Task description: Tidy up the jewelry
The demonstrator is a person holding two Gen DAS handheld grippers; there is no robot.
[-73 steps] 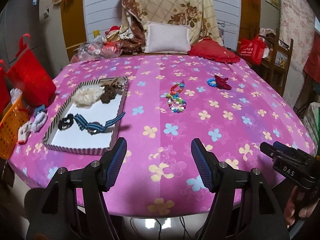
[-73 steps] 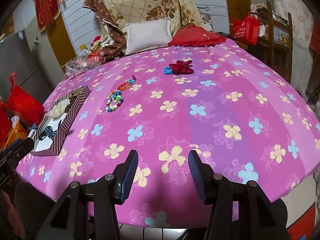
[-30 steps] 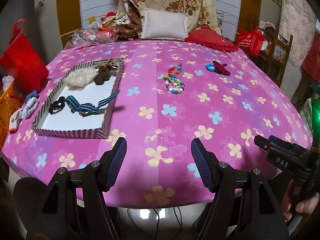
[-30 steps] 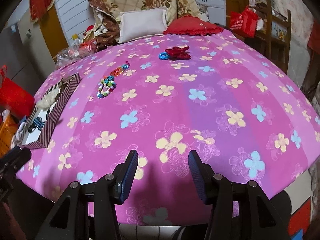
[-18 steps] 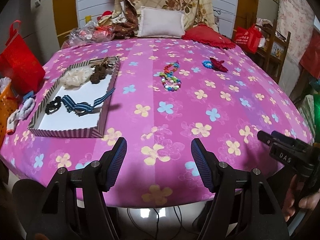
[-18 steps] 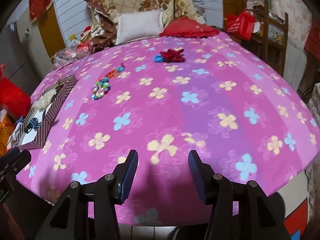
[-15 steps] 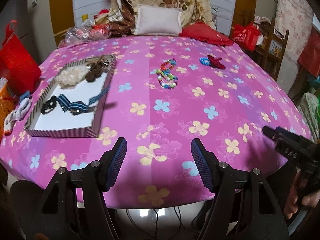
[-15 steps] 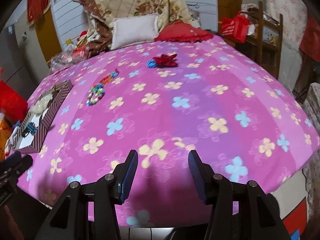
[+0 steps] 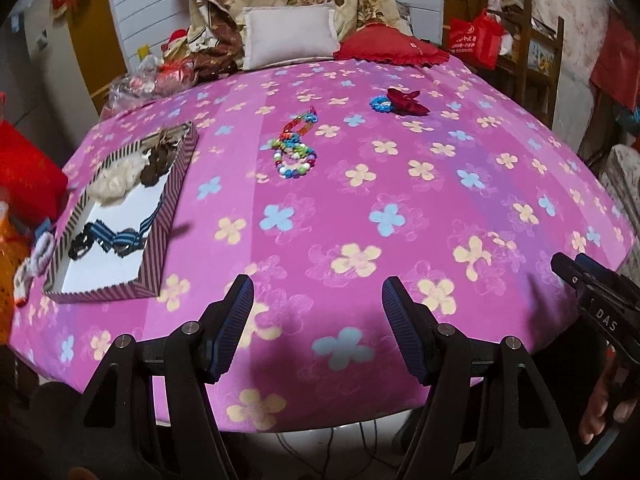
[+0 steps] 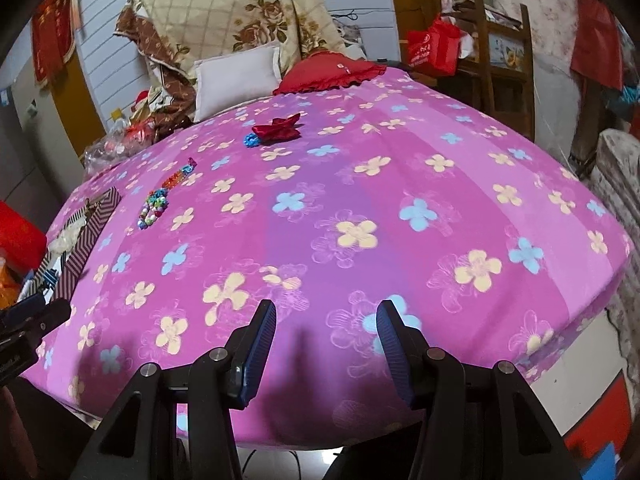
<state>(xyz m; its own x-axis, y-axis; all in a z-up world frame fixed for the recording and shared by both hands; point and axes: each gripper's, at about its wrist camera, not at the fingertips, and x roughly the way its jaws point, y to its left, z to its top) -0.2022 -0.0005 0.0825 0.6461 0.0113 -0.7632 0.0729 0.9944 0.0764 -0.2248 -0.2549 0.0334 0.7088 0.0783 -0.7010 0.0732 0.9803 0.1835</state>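
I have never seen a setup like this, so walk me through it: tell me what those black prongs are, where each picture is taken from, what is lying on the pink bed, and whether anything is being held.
There is no robot. A person holds a two-finger gripper in each hand, and a fisheye camera on each looks along its fingers. One picture comes from the left gripper, the other from the right gripper. Both stand open and hold nothing.

On the pink flowered bedspread lie a striped box with hair accessories inside, a pile of colourful bead bracelets, and farther back a red bow beside a blue bead ring. Pillows sit at the far end.
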